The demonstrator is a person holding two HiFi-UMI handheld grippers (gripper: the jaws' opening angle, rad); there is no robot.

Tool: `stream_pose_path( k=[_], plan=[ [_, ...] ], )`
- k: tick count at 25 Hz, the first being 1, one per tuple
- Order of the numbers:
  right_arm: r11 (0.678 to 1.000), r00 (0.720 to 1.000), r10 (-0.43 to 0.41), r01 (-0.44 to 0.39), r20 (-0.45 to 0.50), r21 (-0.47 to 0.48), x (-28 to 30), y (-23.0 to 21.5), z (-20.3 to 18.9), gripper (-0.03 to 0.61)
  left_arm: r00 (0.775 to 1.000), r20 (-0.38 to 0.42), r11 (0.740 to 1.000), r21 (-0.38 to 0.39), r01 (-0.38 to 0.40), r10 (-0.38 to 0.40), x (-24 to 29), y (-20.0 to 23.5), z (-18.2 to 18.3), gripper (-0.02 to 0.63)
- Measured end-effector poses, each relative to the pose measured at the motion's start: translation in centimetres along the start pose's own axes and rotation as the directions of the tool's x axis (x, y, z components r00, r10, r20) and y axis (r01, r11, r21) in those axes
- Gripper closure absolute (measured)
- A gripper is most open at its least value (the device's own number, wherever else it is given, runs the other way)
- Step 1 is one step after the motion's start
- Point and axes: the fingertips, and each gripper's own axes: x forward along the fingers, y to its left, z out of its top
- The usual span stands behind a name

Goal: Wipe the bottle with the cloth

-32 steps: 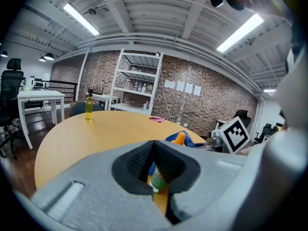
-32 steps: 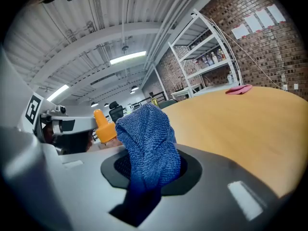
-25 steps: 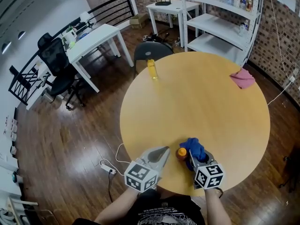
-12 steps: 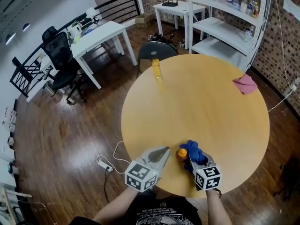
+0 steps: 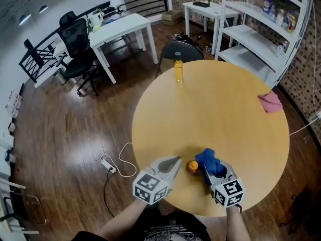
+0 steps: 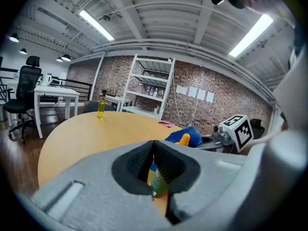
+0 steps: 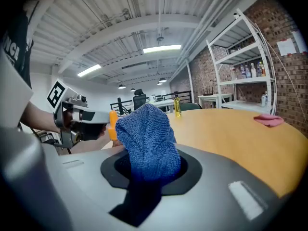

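A small bottle [image 5: 192,166] with an orange cap and green label stands near the front edge of the round table [image 5: 225,109]. My left gripper [image 5: 175,162] is shut on its lower body; in the left gripper view the bottle [image 6: 159,179] shows between the dark pads. My right gripper [image 5: 213,172] is shut on a bunched blue cloth [image 5: 208,159], which presses against the bottle's right side by the cap. In the right gripper view the cloth [image 7: 147,138] fills the jaws and hides most of the bottle; only the orange cap [image 7: 113,124] shows.
A yellow bottle [image 5: 178,70] stands at the table's far edge, with a dark chair [image 5: 178,50] behind it. A pink cloth [image 5: 271,102] lies at the right edge. White shelves [image 5: 261,29] and desks stand beyond; a power strip [image 5: 108,164] lies on the floor.
The head view has swung a little, so the room has shifted. The right gripper and the blue cloth have slid slightly right and nearer along the bottle; the left gripper holds still.
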Motion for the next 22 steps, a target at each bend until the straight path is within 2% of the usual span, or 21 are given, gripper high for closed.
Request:
stream_pose_path(
  k=[7, 11, 14, 18, 22],
  plan=[
    [0.985, 0.991, 0.127, -0.123, 0.034, -0.118, 0.0, 1.1, 3.6, 0.480, 0.997, 0.025, 0.997, -0.042, -0.071, 0.072, -0.7, -0.3, 0.0, 0.611],
    [0.972, 0.982, 0.167, -0.149, 0.088, -0.181, 0.4, 1.6, 6.8, 0.480, 0.997, 0.025, 0.996, -0.055, -0.068, 0.070, -1.8, -0.1, -0.1, 0.611],
    [0.956, 0.968, 0.230, -0.206, 0.097, -0.208, 0.9, 1.7, 8.6, 0.480, 0.998, 0.024, 0.997, -0.056, -0.056, 0.057, -2.1, 0.4, -0.4, 0.611],
    [0.910, 0.936, 0.346, -0.318, 0.063, -0.265, 1.7, 3.2, 10.5, 0.480, 0.999, 0.034, 0.998, -0.055, -0.036, 0.038, -2.5, 1.1, -0.3, 0.611],
    [0.888, 0.883, 0.446, -0.418, 0.143, -0.192, 1.5, 3.8, 13.1, 0.482, 0.998, 0.040, 0.996, -0.071, -0.046, 0.049, -1.6, 1.4, -0.2, 0.611]
  ],
)
